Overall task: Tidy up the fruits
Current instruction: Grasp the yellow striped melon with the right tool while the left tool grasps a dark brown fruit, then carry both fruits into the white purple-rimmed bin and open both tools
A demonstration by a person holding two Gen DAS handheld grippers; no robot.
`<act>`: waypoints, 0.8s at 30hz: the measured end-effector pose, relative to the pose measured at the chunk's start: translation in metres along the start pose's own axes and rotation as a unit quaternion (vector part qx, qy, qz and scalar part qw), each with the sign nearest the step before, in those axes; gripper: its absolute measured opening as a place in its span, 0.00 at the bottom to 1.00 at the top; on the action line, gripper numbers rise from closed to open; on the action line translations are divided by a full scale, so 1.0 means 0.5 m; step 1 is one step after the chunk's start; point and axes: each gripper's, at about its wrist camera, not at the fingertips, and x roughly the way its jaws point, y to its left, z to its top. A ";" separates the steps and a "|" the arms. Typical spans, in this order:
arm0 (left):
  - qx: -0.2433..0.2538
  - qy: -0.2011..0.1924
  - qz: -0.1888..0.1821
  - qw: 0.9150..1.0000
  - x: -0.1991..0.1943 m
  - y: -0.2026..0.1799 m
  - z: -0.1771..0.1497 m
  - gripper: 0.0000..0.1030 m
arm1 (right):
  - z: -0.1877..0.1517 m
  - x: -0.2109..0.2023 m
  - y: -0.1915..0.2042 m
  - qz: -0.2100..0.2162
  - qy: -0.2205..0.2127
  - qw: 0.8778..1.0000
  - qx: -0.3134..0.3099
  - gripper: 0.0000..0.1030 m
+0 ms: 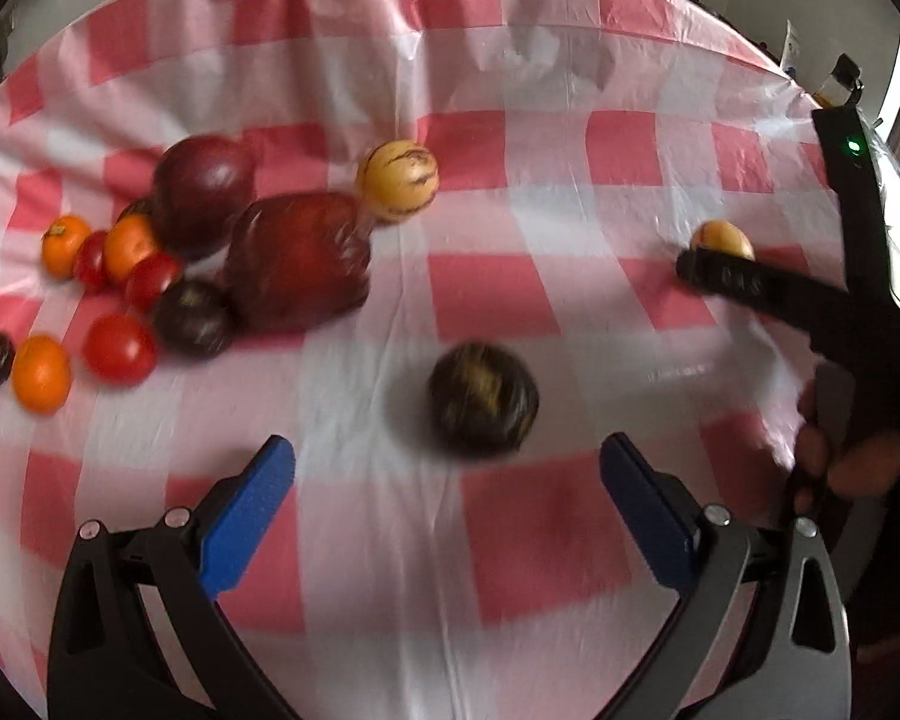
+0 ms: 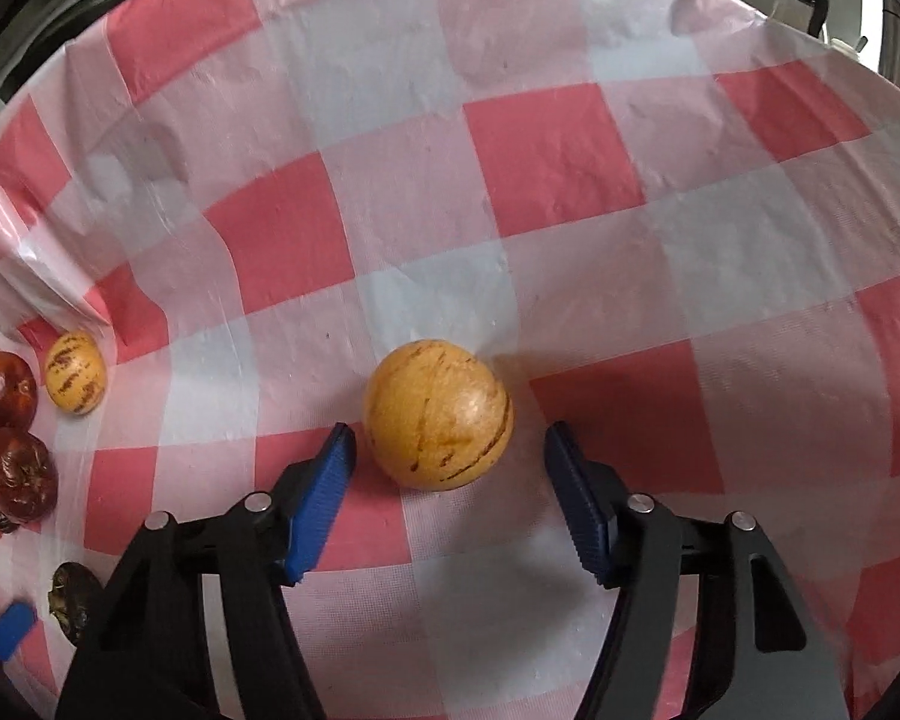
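Note:
In the right wrist view a yellow-orange fruit with brown streaks [image 2: 438,414] lies on the checked cloth between the blue pads of my right gripper [image 2: 450,429]. The left pad is very close to it and a gap shows at the right pad, so the gripper is open. In the left wrist view my left gripper [image 1: 447,444] stands wide open just short of a dark round fruit with yellow streaks [image 1: 482,399], which is blurred. One finger [image 1: 726,279] of the right gripper shows at the right, in front of the same yellow-orange fruit [image 1: 723,237].
A heap of fruit lies at the left: two big dark red fruits [image 1: 300,258], a pale yellow striped fruit [image 1: 396,180], small oranges [image 1: 42,372], red tomatoes [image 1: 119,348] and dark plums [image 1: 192,318]. The red-and-white checked cloth [image 2: 540,144] covers the table. A hand [image 1: 852,468] is at the right edge.

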 end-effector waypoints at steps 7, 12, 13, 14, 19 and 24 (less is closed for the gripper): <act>0.028 0.008 0.039 0.999 0.041 -0.032 0.029 0.79 | 0.014 0.027 0.012 -0.006 0.005 1.000 -0.004 0.52; 0.060 -0.020 0.032 0.997 0.032 -0.062 0.021 0.38 | 0.001 0.037 0.040 -0.006 0.003 1.000 -0.012 0.43; 0.065 -0.022 0.035 0.997 0.029 -0.067 0.018 0.38 | 0.001 0.039 0.040 -0.005 0.003 1.000 -0.011 0.43; 0.067 -0.023 0.037 0.997 0.029 -0.069 0.018 0.38 | 0.000 0.039 0.040 -0.004 0.002 1.000 -0.010 0.43; 0.031 -0.026 0.008 0.999 0.025 -0.042 0.020 0.37 | 0.001 0.038 0.021 0.003 0.000 1.000 -0.006 0.43; -0.007 -0.049 -0.015 0.999 -0.007 -0.007 0.005 0.37 | 0.001 0.037 0.006 0.007 -0.001 1.000 -0.002 0.42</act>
